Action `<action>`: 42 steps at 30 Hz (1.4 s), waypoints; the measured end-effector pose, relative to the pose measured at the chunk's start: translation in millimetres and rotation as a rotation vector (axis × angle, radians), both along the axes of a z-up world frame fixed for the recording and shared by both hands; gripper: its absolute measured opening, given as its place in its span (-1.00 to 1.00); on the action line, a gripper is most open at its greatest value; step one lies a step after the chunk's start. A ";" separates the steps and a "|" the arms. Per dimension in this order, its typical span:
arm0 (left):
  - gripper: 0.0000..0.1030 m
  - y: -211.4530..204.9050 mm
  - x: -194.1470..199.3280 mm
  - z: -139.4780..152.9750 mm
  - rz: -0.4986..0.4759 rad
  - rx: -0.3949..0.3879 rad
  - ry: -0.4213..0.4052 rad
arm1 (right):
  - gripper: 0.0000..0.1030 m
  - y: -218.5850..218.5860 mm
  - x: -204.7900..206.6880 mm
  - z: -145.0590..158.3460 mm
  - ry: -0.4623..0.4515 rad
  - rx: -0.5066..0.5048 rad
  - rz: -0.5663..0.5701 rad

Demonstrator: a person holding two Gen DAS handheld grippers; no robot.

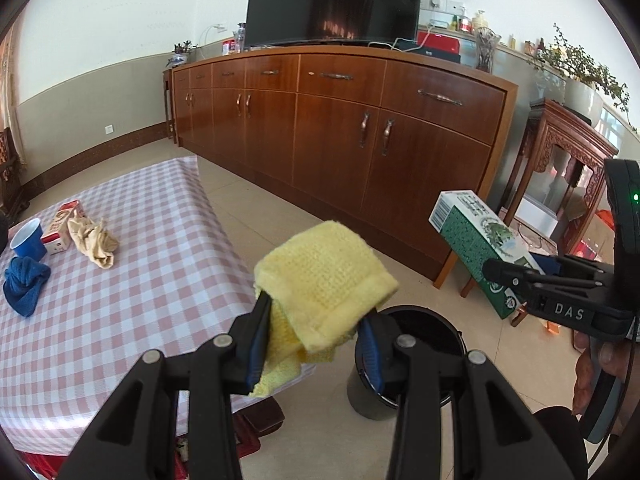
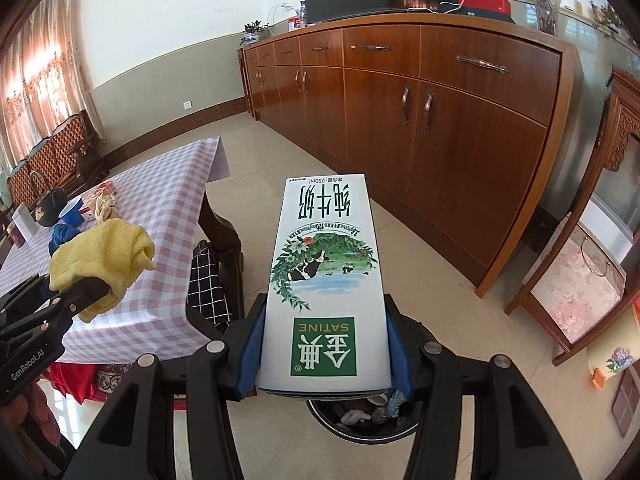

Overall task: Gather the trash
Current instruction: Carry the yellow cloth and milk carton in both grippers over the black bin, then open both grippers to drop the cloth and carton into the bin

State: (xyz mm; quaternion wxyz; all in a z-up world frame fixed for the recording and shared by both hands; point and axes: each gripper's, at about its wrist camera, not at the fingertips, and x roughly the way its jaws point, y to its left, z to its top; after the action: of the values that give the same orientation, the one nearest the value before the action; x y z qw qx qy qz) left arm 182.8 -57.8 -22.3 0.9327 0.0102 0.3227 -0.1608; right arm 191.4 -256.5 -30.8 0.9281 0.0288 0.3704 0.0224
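Right claw (image 2: 324,344) pinches milk carton (image 2: 325,280), long axis pointing forward | left claw (image 1: 316,336) pinches yellow cloth (image 1: 324,280)

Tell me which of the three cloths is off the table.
The yellow cloth: it is pinched in the left gripper beside the bin. The blue cloth and tan cloth lie on the table.
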 end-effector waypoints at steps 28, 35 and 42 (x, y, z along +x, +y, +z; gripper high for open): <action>-0.19 -138.7 38.7 -97.7 -0.228 0.088 0.223 | 0.07 -112.5 4.6 -106.4 0.215 -0.019 -0.015; -0.19 -152.4 53.9 -140.4 -0.256 0.123 0.312 | 0.07 -104.0 28.7 -160.5 0.338 -0.065 0.107; 0.70 -152.9 69.8 -177.9 -0.214 0.155 0.399 | 0.92 -110.1 53.6 -213.2 0.465 -0.166 0.117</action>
State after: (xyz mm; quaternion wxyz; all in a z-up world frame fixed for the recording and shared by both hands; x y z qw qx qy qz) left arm 252.7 -210.7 -200.1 0.8244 0.0840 0.5092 -0.2325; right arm 245.1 -366.6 -244.1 0.8144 -0.0648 0.5754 0.0385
